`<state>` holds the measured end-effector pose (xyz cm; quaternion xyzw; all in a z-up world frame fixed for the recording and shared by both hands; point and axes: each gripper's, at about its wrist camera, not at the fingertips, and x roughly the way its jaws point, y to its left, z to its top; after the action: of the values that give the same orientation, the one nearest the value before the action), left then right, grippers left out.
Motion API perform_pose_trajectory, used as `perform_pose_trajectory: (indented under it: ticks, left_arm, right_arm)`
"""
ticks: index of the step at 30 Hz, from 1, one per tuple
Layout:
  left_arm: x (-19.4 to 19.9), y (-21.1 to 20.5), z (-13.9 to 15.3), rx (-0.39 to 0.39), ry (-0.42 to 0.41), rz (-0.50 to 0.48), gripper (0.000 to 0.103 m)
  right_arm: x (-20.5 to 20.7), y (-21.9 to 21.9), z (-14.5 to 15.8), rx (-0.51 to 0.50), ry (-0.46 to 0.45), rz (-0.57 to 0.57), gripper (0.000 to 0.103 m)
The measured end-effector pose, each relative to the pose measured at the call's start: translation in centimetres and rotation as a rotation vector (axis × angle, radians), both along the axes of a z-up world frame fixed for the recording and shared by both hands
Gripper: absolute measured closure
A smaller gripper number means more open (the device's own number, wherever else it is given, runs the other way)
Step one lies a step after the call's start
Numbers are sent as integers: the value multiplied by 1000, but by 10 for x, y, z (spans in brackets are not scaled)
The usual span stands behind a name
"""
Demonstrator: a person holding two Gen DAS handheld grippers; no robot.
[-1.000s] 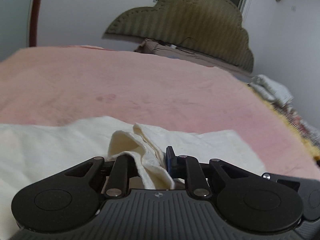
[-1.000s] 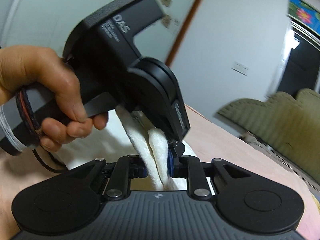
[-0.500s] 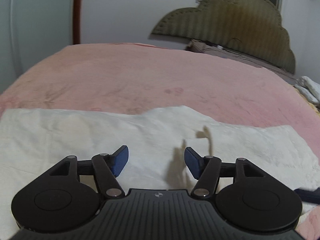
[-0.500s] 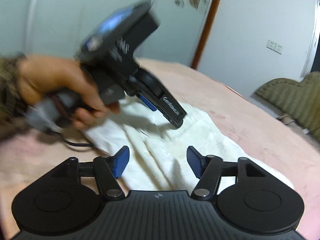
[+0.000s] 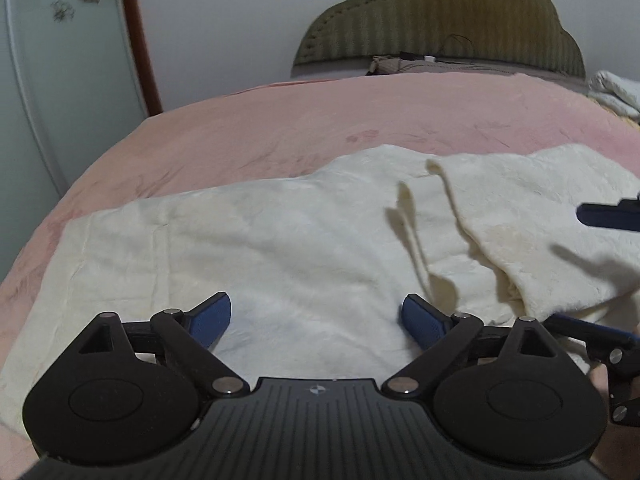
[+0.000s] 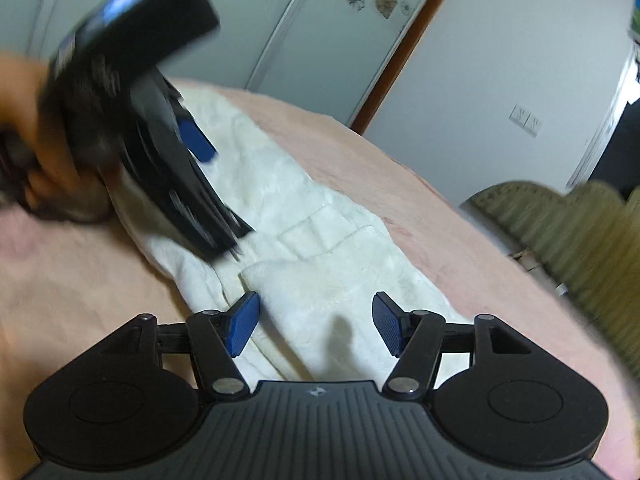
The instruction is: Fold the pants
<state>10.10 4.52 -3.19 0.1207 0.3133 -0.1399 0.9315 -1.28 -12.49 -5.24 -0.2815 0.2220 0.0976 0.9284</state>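
Observation:
Cream-white pants (image 5: 280, 248) lie spread flat across a pink bed (image 5: 280, 128), with a folded-over layer (image 5: 532, 216) on the right. My left gripper (image 5: 316, 320) is open and empty just above the cloth. My right gripper (image 6: 316, 328) is open and empty over the pants (image 6: 320, 264). In the right wrist view the left gripper (image 6: 192, 148) is blurred, held in a hand at the left above the pants. A blue fingertip (image 5: 600, 216) of the right gripper shows at the right edge of the left wrist view.
An olive padded headboard (image 5: 440, 20) stands at the far end of the bed. Folded white cloth (image 5: 616, 92) lies at the bed's far right. A pale wardrobe door (image 5: 60, 80) and brown door frame (image 5: 138, 40) are on the left.
Both grippers let go of the bunched pants edge and opened. They pulled back and apart, and the cloth now lies flat on the bed.

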Motion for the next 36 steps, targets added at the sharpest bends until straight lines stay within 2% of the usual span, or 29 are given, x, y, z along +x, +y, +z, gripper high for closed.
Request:
perform_pose_trajectory:
  ticks: [1, 2, 4, 6, 8, 9, 10, 11, 13, 16, 18, 20, 24, 25, 28, 31, 36]
  left_arm:
    - [-1, 3, 4, -15, 0, 14, 11]
    - [-3, 6, 10, -50, 3, 26, 15]
    - [-4, 13, 22, -164, 26, 28, 14]
    - [-3, 17, 34, -328, 73, 4, 13]
    - [3, 21, 41, -496, 150, -38, 13]
    - [8, 20, 41, -576, 203, -61, 13]
    - [13, 19, 40, -644, 259, -78, 13]
    - [17, 17, 38, -705, 312, -88, 13]
    - [23, 13, 32, -806, 395, -115, 13]
    - [31, 1, 23, -904, 489, -144, 13]
    - [41, -10, 13, -949, 540, -143, 13]
    - [50, -18, 2, -973, 556, -96, 13]
    - [70, -24, -17, -952, 576, 21, 14]
    - [72, -23, -18, -948, 589, 26, 15]
    - [69, -11, -14, -975, 581, 6, 13]
    - [67, -1, -11, -990, 579, 14, 12]
    - [55, 0, -7, -943, 575, -18, 10]
  right_arm:
    - [-1, 2, -1, -19, -6, -4, 41]
    - [5, 6, 0, -57, -20, -6, 41]
    - [9, 15, -5, -132, -54, -8, 42]
    - [16, 21, -9, -192, -70, 10, 51]
    - [12, 27, -13, -224, -75, 31, 75]
    - [13, 28, -15, -227, -75, 33, 81]
    - [15, 27, -15, -215, -67, 36, 88]
    - [15, 24, -13, -181, -60, 35, 91]
    - [11, 13, 1, -61, -57, 14, 93]
    - [6, -12, 29, 128, -69, -18, 94]
    - [3, -26, 43, 232, -69, -17, 94]
    - [-2, -35, 54, 305, -64, -4, 94]
    - [-7, -34, 56, 350, -47, 26, 94]
    - [-7, -32, 55, 346, -42, 30, 94]
    - [-7, -28, 50, 248, -60, -7, 94]
    - [-11, -28, 44, 200, 2, 13, 92]
    - [-11, -11, 30, 139, 20, 41, 91]
